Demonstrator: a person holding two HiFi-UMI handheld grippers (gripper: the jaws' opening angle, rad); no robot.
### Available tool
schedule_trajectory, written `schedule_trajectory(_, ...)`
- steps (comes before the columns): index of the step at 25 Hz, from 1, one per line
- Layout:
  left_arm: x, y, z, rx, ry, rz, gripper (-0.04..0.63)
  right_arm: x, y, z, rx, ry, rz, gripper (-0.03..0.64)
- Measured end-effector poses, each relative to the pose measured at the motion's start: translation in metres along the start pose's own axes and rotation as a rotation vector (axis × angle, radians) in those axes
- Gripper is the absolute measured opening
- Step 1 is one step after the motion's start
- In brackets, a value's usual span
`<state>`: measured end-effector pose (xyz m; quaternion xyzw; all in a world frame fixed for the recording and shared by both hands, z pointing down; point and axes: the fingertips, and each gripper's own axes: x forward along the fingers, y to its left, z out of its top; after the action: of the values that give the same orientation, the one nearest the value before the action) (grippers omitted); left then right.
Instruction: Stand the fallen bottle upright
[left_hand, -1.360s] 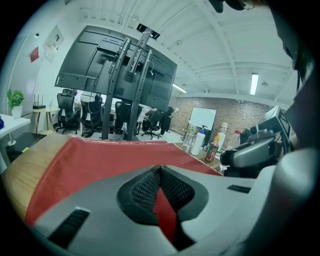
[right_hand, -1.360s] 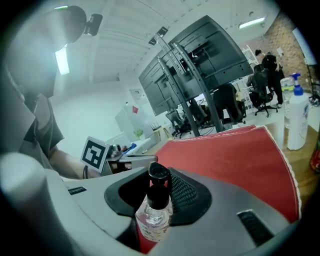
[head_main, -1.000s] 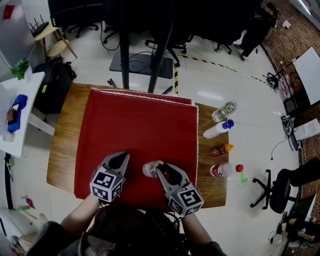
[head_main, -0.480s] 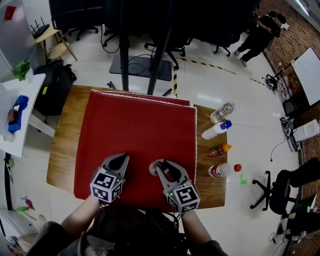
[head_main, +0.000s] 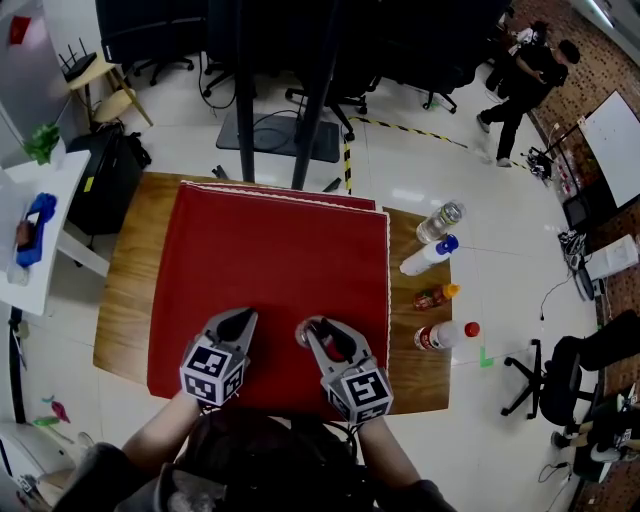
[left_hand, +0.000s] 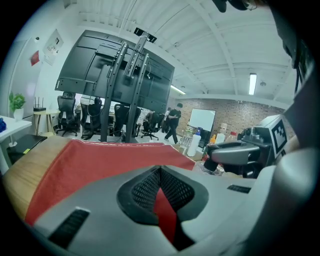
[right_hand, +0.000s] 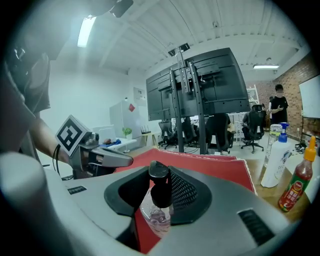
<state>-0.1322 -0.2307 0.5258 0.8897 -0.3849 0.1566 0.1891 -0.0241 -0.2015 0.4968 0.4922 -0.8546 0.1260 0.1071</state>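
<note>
While the right claw (right_hand: 161, 186) clamps its neck, the small clear bottle (right_hand: 156, 212) stands nearly upright, black cap up, near the red cloth's (head_main: 270, 250) front edge. The left claw (head_main: 240, 318), tips pinched together and empty, hangs over that same edge. Four bottles stand on bare desk (head_main: 410, 385) right of the cloth: water bottle (head_main: 440, 220), pump bottle (head_main: 422, 260), sauce bottle (head_main: 430, 298), red-capped bottle (head_main: 438, 336).

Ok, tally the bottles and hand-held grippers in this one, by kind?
Small clear bottle with black cap, gripped by the right hand-held gripper: 1
Clear plastic bottle: 1
White bottle with blue pump top: 1
Red sauce bottle with orange cap: 1
Pale bottle with red cap: 1
Hand-held grippers: 2 (left hand-held gripper empty)
Total: 7
</note>
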Motion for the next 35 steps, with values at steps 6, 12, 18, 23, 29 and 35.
schedule_trajectory(6,-0.007,-0.009,0.002,0.006,-0.001,-0.001,0.029,0.000,0.004,0.007,0.019,0.001,0.017,0.146)
schedule_trajectory(12,-0.010,-0.019,0.003,0.020,-0.010,-0.003,0.029,-0.004,0.003,-0.001,0.034,0.010,0.022,0.146)
schedule_trajectory(18,-0.012,-0.030,0.009,0.031,-0.021,-0.007,0.029,-0.005,0.007,-0.012,0.062,0.052,0.053,0.202)
schedule_trajectory(23,-0.016,-0.030,0.009,0.029,-0.024,0.003,0.029,-0.009,0.004,-0.025,0.084,0.068,0.045,0.253)
schedule_trajectory(29,-0.020,-0.036,0.004,0.014,-0.022,0.015,0.029,-0.025,-0.009,-0.017,0.149,0.017,0.015,0.285)
schedule_trajectory(35,-0.023,-0.049,0.004,0.012,-0.034,0.011,0.029,-0.047,-0.011,-0.006,0.132,0.004,0.018,0.258)
